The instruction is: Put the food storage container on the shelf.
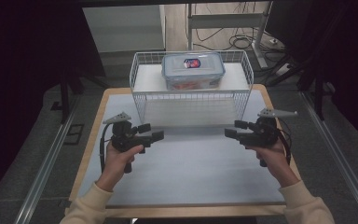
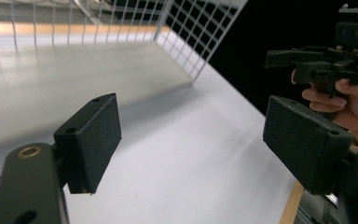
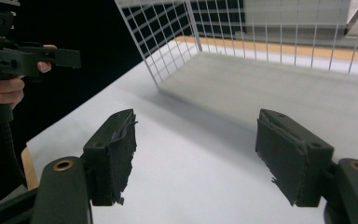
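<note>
A clear plastic box with a blue lid [image 1: 193,70] sits up in the white wire basket [image 1: 137,79] at the back of the table. My left gripper [image 1: 153,131] hovers over the white table mat [image 1: 186,172] at front left of the basket, open and holding nothing. In the left gripper view its pads [image 2: 95,135] stand wide apart, with the basket mesh [image 2: 191,37] ahead. My right gripper [image 1: 233,129] hovers at front right, pointing inward, also open and holding nothing. One of its worn pads [image 3: 116,149] looks torn at the edge, and the basket mesh [image 3: 168,42] is ahead.
The table has a wooden rim [image 1: 91,154]. Beyond it are desk legs and floor cables [image 1: 242,42]; metal rails [image 1: 46,163] run along both sides. The other gripper shows in each gripper view [image 2: 307,60] [image 3: 28,56].
</note>
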### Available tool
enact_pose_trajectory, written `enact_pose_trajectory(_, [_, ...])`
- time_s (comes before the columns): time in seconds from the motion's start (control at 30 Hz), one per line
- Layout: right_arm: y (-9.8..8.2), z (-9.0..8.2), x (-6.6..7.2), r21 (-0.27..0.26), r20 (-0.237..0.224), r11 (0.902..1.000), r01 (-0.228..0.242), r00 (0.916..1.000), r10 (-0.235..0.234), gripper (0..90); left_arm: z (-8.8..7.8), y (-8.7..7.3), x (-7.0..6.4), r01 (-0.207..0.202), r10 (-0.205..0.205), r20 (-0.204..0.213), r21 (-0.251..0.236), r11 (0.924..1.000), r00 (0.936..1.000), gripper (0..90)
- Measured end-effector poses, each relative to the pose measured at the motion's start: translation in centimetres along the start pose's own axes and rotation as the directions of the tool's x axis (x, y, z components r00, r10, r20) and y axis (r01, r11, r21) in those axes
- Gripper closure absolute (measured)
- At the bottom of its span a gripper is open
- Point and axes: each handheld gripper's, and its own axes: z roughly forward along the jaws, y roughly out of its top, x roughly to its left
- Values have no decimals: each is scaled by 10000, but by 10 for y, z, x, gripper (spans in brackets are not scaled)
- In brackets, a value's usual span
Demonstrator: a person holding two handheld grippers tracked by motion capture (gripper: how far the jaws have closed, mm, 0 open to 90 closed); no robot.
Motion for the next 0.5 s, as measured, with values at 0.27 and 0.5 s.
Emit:
enact_pose_trajectory(0.27, [-34, 5, -7, 655, -102, 9975, -276, 9995, 283, 278, 14, -29, 8, 174, -166, -102, 765, 9969, 9998, 195])
enact_pose_trajectory(0.5, [-34, 4, -8, 596, -122, 9975, -377, 9992, 385, 270, 16, -31, 9, 122, -114, -100, 826, 9965, 9999, 196])
